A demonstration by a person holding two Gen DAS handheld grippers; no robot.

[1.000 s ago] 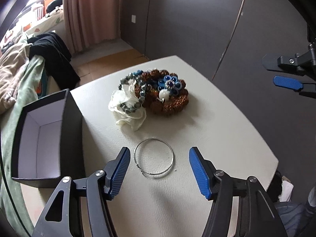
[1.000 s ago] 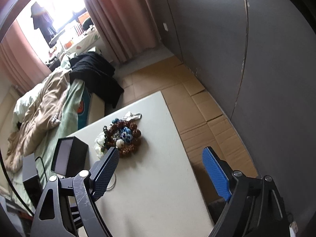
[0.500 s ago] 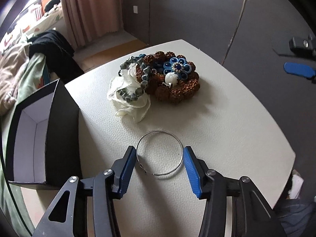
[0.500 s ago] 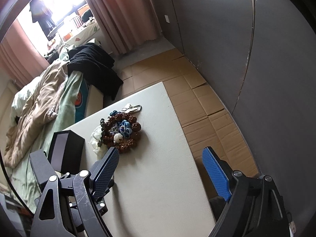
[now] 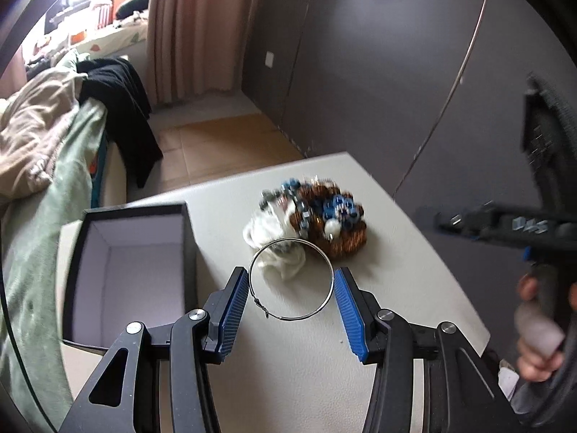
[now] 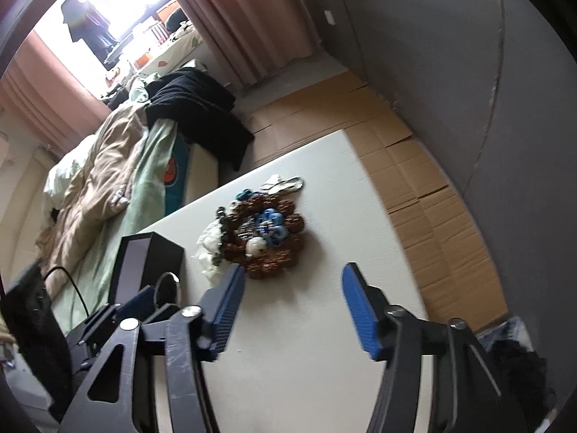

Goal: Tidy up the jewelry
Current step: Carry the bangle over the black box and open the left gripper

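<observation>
Your left gripper (image 5: pixel 291 296) now grasps the thin metal bangle (image 5: pixel 290 279) — both blue pads touch its rim, and the ring is lifted clear of the white table (image 5: pixel 396 288), where a second ago it lay flat between wider jaws. This means the pick is done and the carrying can begin. In the left wrist view the bangle hangs in front of the jewelry pile (image 5: pixel 317 216), which sits further away on the table, and the open black box (image 5: pixel 133 270) stands just to the left of your gripper, its white inside empty as far as one can see. I judge the box is the place for the bangle, so a short move to the left and a release above the opening is what remains for this piece.

Your right gripper (image 6: pixel 292 310) has nothing between its pads; its jaws are closing at this moment, and it has come nearer to the pile (image 6: pixel 263 238) — probably it prepares for the next piece.
</observation>
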